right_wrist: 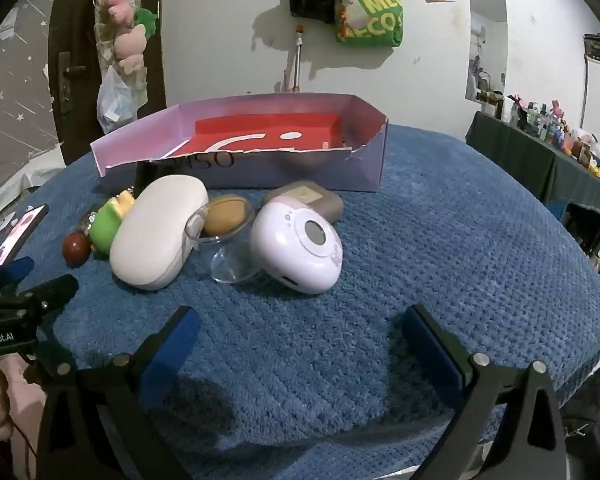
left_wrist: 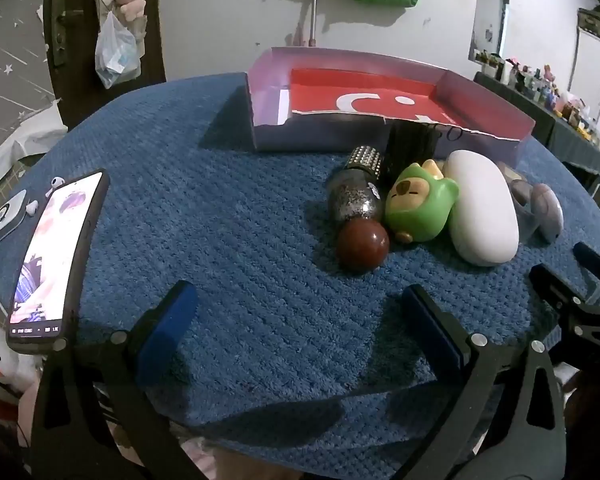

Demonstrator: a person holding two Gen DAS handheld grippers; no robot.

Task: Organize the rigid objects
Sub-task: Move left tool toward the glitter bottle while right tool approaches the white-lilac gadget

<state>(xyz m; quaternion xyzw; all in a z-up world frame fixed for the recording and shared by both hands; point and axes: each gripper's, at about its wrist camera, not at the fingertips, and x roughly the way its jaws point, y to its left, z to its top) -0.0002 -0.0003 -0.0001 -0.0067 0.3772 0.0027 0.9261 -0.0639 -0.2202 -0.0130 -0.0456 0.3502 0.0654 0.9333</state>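
A purple box (left_wrist: pixel 300 136) with a red floor stands at the back of the blue mat; it also shows in the right wrist view (right_wrist: pixel 300 172). In front of it lie a dark red ball (left_wrist: pixel 362 246), a glittery bottle (left_wrist: pixel 354 196), a green toy (left_wrist: pixel 418 210), a white oval case (left_wrist: pixel 480 212) (right_wrist: pixel 158 232), a clear glass (right_wrist: pixel 228 240) holding a brown egg-shaped thing, a pink round device (right_wrist: pixel 300 252) and a brown case (right_wrist: pixel 304 200). My left gripper (left_wrist: pixel 300 320) is open and empty, short of the ball. My right gripper (right_wrist: pixel 300 340) is open and empty, short of the pink device.
A phone (left_wrist: pixel 56 256) with a lit screen lies at the mat's left edge, with earbuds and a charger beside it. The right gripper shows at the left view's right edge (left_wrist: pixel 580 304). A shelf of small items (right_wrist: pixel 560 140) stands far right.
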